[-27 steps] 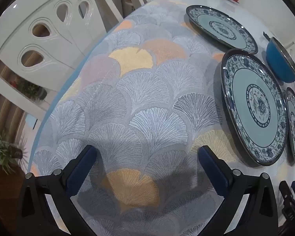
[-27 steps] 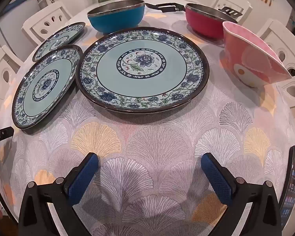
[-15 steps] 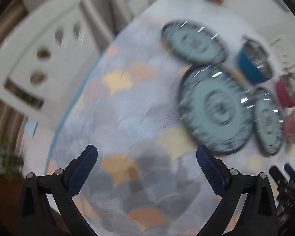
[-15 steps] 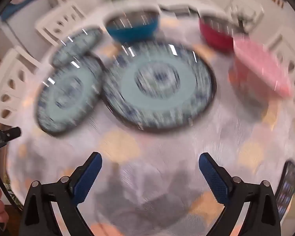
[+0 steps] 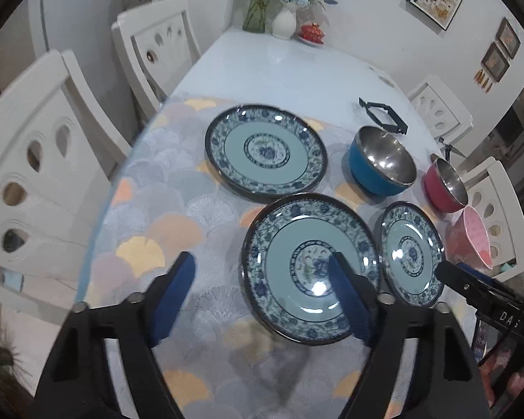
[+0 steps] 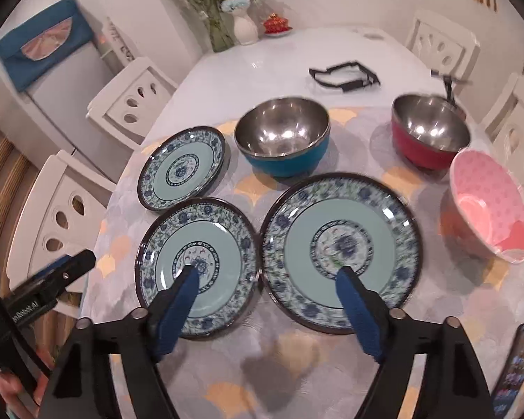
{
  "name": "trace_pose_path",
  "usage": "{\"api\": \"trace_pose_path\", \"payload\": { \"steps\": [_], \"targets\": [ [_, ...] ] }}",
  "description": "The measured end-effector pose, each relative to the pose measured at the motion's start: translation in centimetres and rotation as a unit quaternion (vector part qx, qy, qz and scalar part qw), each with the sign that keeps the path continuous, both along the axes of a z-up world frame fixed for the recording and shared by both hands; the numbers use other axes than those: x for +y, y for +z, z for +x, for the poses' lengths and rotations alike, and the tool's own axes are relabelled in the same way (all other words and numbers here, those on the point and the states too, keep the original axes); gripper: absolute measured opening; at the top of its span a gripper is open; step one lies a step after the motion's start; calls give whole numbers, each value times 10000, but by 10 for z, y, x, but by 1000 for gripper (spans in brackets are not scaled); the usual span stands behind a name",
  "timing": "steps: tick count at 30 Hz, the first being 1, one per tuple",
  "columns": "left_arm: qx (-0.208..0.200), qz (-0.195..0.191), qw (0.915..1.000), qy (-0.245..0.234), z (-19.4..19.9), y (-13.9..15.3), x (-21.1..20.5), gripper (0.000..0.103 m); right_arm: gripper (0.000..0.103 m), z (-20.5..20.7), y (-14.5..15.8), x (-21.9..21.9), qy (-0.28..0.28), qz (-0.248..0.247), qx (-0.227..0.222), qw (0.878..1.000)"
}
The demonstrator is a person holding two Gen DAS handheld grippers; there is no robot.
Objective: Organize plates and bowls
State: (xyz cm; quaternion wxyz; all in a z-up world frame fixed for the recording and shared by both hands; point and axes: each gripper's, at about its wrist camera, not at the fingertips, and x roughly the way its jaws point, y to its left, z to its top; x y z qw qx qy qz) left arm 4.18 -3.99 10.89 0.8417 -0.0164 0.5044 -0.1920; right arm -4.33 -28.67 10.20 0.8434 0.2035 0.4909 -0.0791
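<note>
Left wrist view now looks down on the whole table, because both grippers have lifted up and away from the cloth. The left gripper and the right gripper hold their jaws wide apart, with nothing in them. So sorting has not started. The middle plate, the big plate and the far plate lie flat, side by side. Behind them stand the blue bowl, the red bowl and the pink bowl. A phone lies near the right edge, out of the way.
</note>
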Motion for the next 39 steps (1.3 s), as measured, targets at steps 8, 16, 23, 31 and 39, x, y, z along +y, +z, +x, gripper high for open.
{"api": "trace_pose_path", "payload": {
  "steps": [8,16,23,31,39],
  "targets": [
    [544,-75,9967,-597,21,-37,-6,65,64,4,-45,25,-38,800,680,9945],
    [799,27,9906,-1109,30,-53,-14,64,49,18,-63,27,-271,1186,976,9878],
    [1232,-190,9854,-1159,55,-72,-8,40,44,25,-71,22,-511,1314,1071,9842],
    [1515,-437,9794,-1262,70,-85,-14,40,44,24,-79,15,-553,1592,1140,9791],
    [1450,-537,9767,-1485,79,-86,-28,33,33,34,-87,6,-660,1600,910,9807]
  ]
}}
